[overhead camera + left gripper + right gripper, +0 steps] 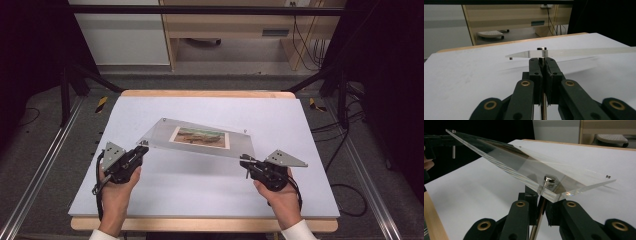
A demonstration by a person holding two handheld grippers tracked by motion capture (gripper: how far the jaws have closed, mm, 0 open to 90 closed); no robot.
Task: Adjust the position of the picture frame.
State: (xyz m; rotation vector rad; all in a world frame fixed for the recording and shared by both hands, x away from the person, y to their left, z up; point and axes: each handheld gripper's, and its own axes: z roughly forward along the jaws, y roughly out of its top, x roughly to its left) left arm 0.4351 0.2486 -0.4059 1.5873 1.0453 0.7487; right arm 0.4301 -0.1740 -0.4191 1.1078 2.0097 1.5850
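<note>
A clear acrylic photo frame [160,136] with a landscape picture [200,137] in its middle hangs above the white tabletop [200,190] and casts a shadow on it. Metal standoff pins sit at its corners. My left gripper [142,149] is shut on the pin under the near left corner; in the left gripper view the jaws [542,61] pinch that pin below the plate [579,51]. My right gripper [243,161] is shut on the pin under the near right corner, below its round metal cap [549,179]. The plate [511,162] slopes away from it.
The tabletop has a wooden rim [205,93] at the back. Behind it stand pale wooden furniture [225,30] and a white cabinet [120,35]. Metal rails [40,170] run along both sides, and cables [350,150] lie on the floor to the right.
</note>
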